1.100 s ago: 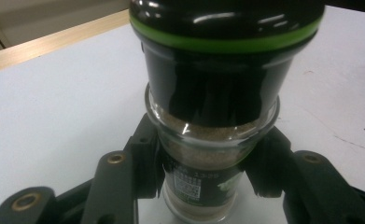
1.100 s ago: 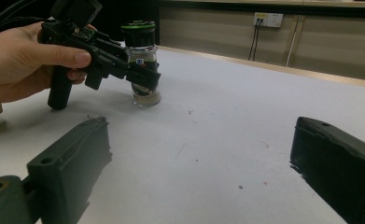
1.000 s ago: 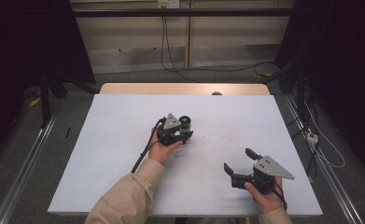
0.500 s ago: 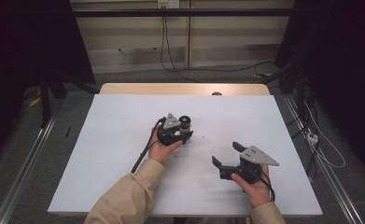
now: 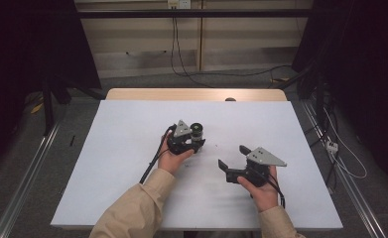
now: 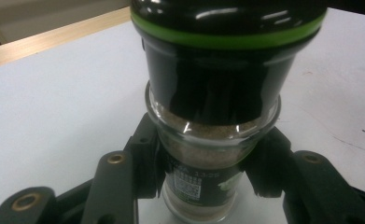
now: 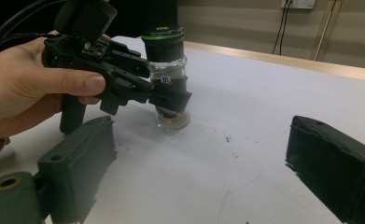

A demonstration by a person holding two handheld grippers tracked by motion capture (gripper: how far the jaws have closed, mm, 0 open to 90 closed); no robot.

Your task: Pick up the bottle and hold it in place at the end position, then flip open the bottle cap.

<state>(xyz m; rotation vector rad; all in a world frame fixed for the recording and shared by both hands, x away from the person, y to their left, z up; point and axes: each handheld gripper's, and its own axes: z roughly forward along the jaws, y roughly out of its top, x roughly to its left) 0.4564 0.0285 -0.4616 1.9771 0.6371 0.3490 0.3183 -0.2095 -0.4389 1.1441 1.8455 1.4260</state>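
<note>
The left gripper (image 5: 197,142) is clamping both jaws on the glass body of the spice grinder (image 5: 197,132), which is standing upright on the white table (image 5: 112,163) near its centre. The right gripper (image 5: 233,157) is holding its jaws wide apart with nothing between them, hovering just beside the grinder and pointing toward it.

Beige long sleeves (image 5: 132,208) cover the person's forearms to the wrists. Each hand carries a black two-jaw tool, left tool (image 5: 194,144) and right tool (image 5: 233,158), each topped by a grey three-cornered plate; brass-ringed screw holes dot the chunky black jaws, and a black cable (image 5: 154,158) trails from the left one.
</note>
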